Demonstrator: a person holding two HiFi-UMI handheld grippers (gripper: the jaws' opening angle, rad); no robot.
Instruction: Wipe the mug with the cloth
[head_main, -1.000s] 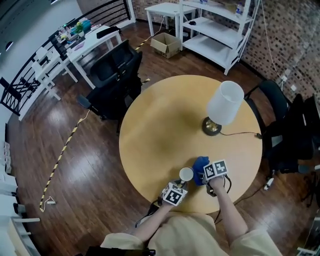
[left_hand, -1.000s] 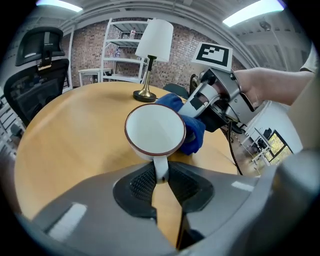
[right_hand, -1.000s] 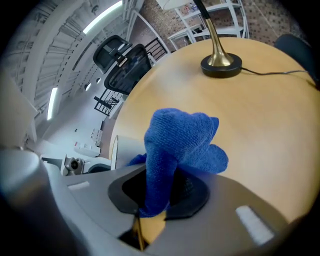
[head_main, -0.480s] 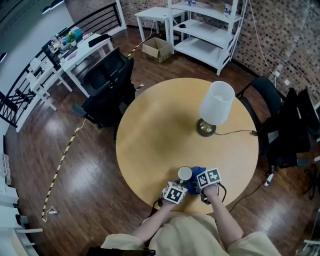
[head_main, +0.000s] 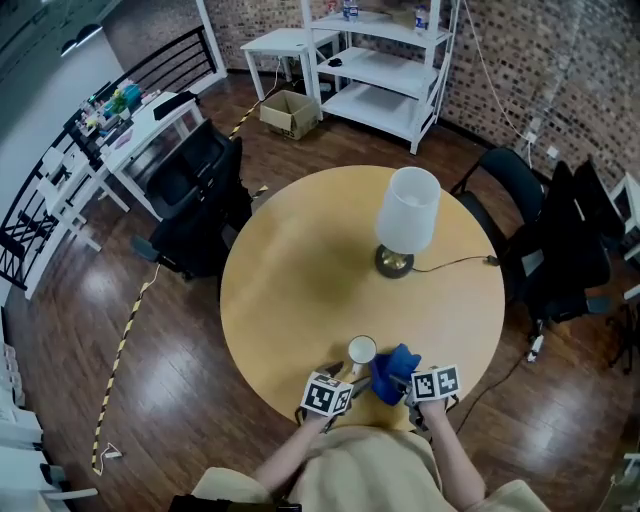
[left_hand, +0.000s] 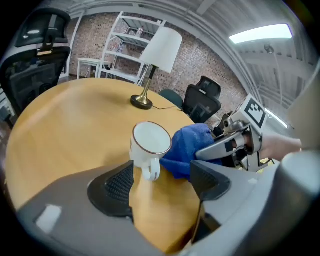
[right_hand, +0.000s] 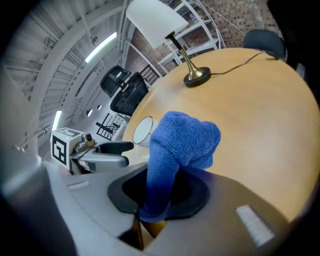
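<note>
A white mug (head_main: 361, 350) stands upright on the round wooden table (head_main: 300, 260) near its front edge, with its handle turned toward my left gripper (head_main: 345, 372). In the left gripper view the mug (left_hand: 150, 145) sits just ahead of the left gripper (left_hand: 161, 176). Its jaws have just been opening and stand wide, with the handle near the gap and neither pad touching it. My right gripper (head_main: 405, 382) is shut on a blue cloth (head_main: 393, 367) to the right of the mug. The cloth (right_hand: 185, 142) bunches up out of the right gripper (right_hand: 165, 192), and the mug (right_hand: 144, 129) shows behind it.
A table lamp (head_main: 405, 215) with a white shade stands at the table's far right, and its cord (head_main: 455, 262) trails off the right edge. Black office chairs (head_main: 195, 200) stand round the table. White shelves (head_main: 385, 60) stand at the back wall.
The left gripper's jaws have parted from the mug's handle, leaving the mug on the table. The right gripper has drawn back toward the person with the cloth.
</note>
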